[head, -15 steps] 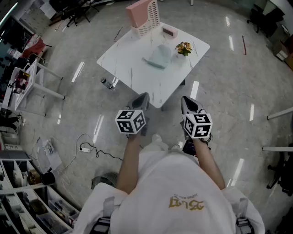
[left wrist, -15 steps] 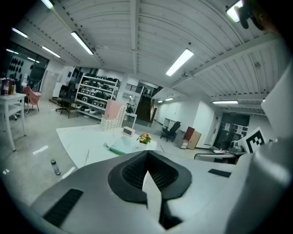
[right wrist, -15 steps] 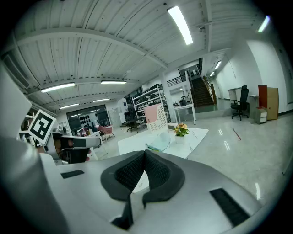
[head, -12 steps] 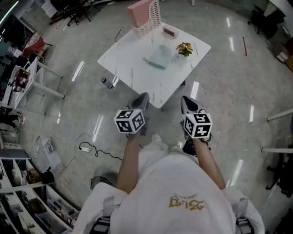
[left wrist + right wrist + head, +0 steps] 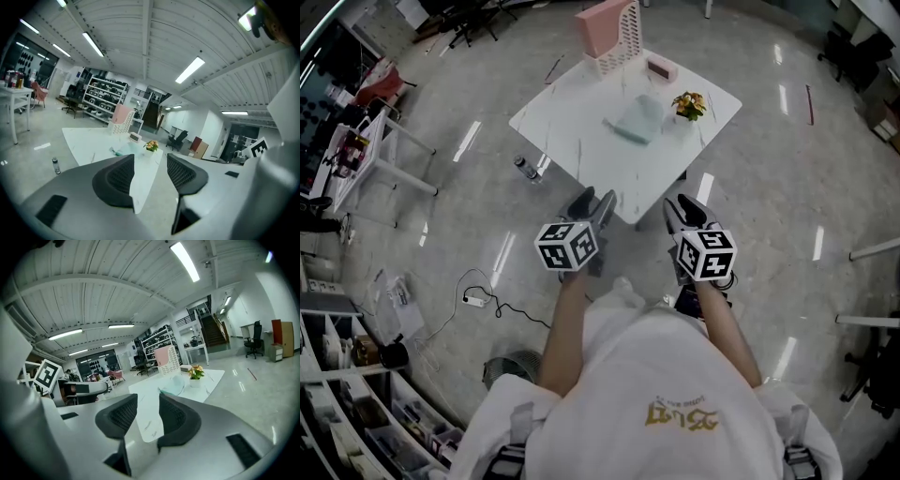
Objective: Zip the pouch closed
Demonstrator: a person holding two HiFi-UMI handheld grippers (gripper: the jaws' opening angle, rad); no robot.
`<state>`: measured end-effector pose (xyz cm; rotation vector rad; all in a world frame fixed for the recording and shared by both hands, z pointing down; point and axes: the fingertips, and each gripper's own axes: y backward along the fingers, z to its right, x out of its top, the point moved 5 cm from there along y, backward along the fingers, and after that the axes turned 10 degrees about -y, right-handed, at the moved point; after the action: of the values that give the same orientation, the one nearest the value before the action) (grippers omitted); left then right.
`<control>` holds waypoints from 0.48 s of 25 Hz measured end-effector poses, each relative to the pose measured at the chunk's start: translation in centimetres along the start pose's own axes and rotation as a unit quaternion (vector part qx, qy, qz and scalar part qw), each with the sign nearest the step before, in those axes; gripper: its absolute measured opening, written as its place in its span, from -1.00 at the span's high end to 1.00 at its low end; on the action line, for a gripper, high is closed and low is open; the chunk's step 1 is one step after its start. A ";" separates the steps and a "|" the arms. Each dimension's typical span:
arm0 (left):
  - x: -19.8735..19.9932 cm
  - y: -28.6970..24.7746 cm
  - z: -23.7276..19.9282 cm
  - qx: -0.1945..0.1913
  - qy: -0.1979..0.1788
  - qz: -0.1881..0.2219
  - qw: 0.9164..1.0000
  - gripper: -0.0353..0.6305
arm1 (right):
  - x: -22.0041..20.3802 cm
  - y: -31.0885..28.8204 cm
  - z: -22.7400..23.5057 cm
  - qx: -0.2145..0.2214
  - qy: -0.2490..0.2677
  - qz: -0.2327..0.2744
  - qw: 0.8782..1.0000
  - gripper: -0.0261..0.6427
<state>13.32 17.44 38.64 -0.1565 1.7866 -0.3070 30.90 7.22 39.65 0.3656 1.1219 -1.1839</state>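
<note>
— What is nearest?
— Two grippers, held out side by side, short of the surface. The left gripper (image 5: 593, 204) has its jaws wide apart with nothing between them. The right gripper (image 5: 682, 211) has its jaws apart too, a little narrower, and nothing between them either.
— And past them?
— One white surface (image 5: 581, 150) with faint grey veining, well apart from both grippers. On the floor just beside its left edge stands one small bottle (image 5: 526, 170).
— How many things lie on it?
— Four: one pouch (image 5: 637, 119), one flower pot (image 5: 690, 105), one small pink box (image 5: 660, 67) and one pink rack (image 5: 609, 33).
— Where is the pouch?
— Around the middle of the surface, a little toward its far half. The flower pot is near it on the right, but they are not touching. The box and the rack stand beyond it at the far corner.
— How does it look?
— Pale mint green and soft, lying flat, one end rounded and the other slightly rumpled. It is too small in every view to tell whether its zip is open or closed.
</note>
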 end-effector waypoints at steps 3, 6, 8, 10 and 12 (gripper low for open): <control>-0.1 0.3 -0.5 0.015 -0.001 -0.001 1.000 0.18 | -0.2 -0.6 -0.4 0.016 -0.007 -0.002 1.000 0.42; -0.1 0.7 -0.6 0.023 -0.023 -0.007 0.999 0.21 | -0.3 -1.1 -0.7 0.025 -0.011 -0.001 1.000 0.42; -0.2 1.0 -0.9 0.030 -0.034 -0.011 0.999 0.28 | -0.3 -1.5 -0.9 0.027 -0.010 -0.003 1.000 0.42; -0.4 1.0 -1.5 0.033 -0.042 -0.016 0.998 0.29 | -0.3 -1.9 -1.0 0.022 -0.007 -0.005 1.000 0.42; -0.6 0.7 -2.2 0.034 -0.051 -0.021 0.998 0.29 | -0.5 -2.7 -0.7 0.012 -0.006 -0.011 1.000 0.44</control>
<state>11.37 18.49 39.45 -0.1599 1.6724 -0.3827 28.21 6.99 40.59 0.3646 1.1042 -1.2180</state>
